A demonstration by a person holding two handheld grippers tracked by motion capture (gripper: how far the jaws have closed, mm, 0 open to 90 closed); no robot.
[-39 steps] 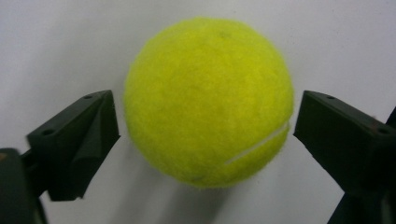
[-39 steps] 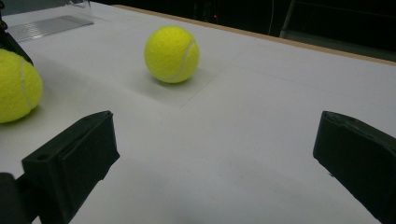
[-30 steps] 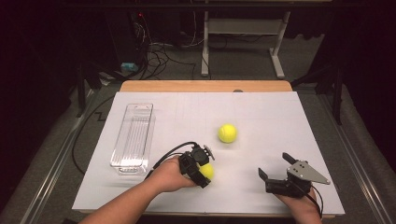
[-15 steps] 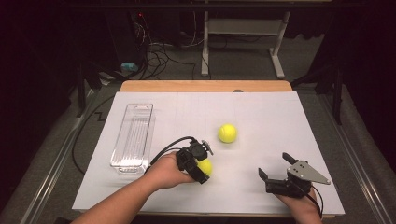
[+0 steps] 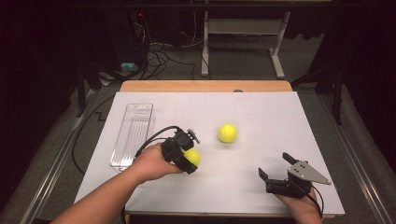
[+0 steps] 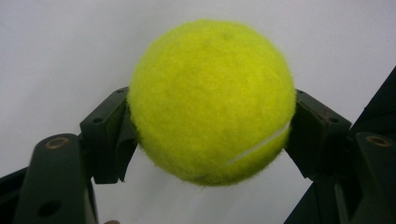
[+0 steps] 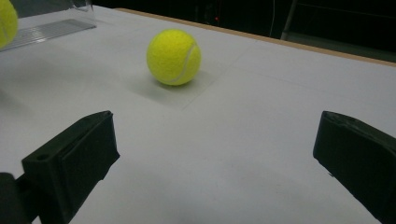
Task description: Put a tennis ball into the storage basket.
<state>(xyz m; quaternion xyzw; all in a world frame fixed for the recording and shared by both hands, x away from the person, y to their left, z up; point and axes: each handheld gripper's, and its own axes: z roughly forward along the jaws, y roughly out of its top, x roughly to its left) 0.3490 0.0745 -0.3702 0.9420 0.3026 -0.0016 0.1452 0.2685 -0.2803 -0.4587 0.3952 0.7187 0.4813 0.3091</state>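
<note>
Left claw (image 6: 210, 140): clamped on 1 ball (image 6: 212, 100), lifted slightly leftward since a second ago.
Right claw (image 5: 276, 173): held wide open, empty.
Tray (image 5: 132, 135): judged the likely destination.

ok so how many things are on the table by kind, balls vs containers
tennis balls: 2, one clamped in the left gripper as the held ball, one loose ball lying on the white table cover
clear plastic containers: 1, the long tray at the left
total: 3
</note>
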